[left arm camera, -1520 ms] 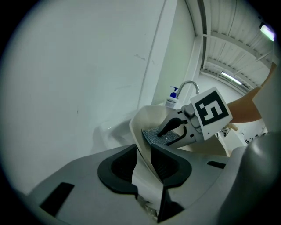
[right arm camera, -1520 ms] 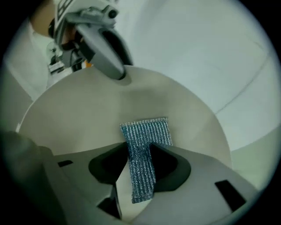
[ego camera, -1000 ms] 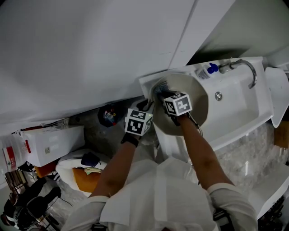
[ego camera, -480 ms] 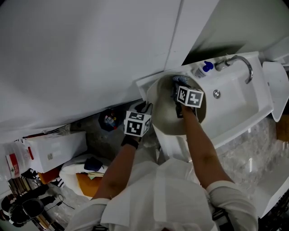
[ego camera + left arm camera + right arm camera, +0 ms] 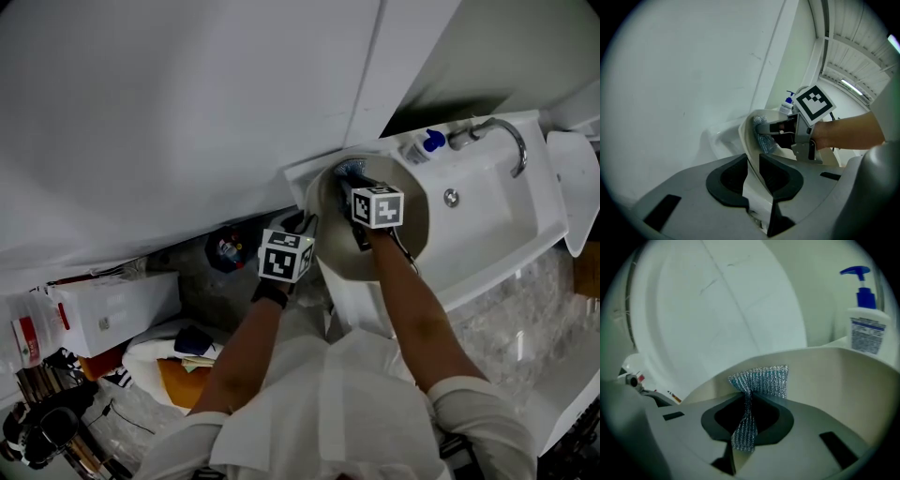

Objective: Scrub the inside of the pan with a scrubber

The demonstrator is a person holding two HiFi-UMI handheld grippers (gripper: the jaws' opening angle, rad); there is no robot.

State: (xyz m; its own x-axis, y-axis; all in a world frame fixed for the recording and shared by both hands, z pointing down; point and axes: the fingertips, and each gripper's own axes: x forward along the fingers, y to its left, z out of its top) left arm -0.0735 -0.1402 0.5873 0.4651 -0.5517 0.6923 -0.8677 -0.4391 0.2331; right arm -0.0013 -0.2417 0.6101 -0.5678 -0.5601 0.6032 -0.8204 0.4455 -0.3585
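Mid-scrub: cream round pan (image 5: 334, 236) rim clamped in left gripper (image 5: 754, 169); silver mesh scrubber (image 5: 764, 379) pinched in right gripper (image 5: 749, 420); pressed inner sweeps required next.

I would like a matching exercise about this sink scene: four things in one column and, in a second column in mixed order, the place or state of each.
Things:
1. scrubber
2. pan
3. soap bottle
4. faucet

Places or states:
A. stands on the edge of the sink, with a blue pump on top
B. gripped at its rim by the left tongs
C. pinched in the right tongs, against the inside of the pan
D. arches over the sink

Pairs: 1-C, 2-B, 3-A, 4-D.
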